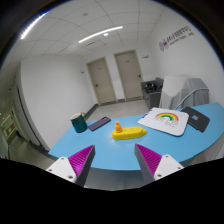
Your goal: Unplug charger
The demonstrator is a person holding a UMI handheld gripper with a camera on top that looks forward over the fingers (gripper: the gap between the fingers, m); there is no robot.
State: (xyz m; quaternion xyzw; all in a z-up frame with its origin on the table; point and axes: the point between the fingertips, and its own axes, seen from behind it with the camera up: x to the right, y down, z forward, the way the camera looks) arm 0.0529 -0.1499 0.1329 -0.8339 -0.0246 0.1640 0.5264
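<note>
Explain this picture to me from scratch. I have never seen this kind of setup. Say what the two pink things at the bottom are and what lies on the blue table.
The camera rides on a hand-held gripper and looks forward along its two fingers. The pink shapes are the pads on those fingers. They stand apart and hold nothing.

Beyond them is a blue table. On it lie a dark green cup, a dark flat device, a yellow object, a white sheet with a rainbow drawing and a dark item. Behind is a room with two doors. I cannot make out a charger here.

A light-blue table (150,140) at centre holds a teal cup (79,123), a dark phone (99,123), a yellow toy (122,132) and a rainbow drawing (165,120); two doors (114,77) stand behind, at upper centre.
</note>
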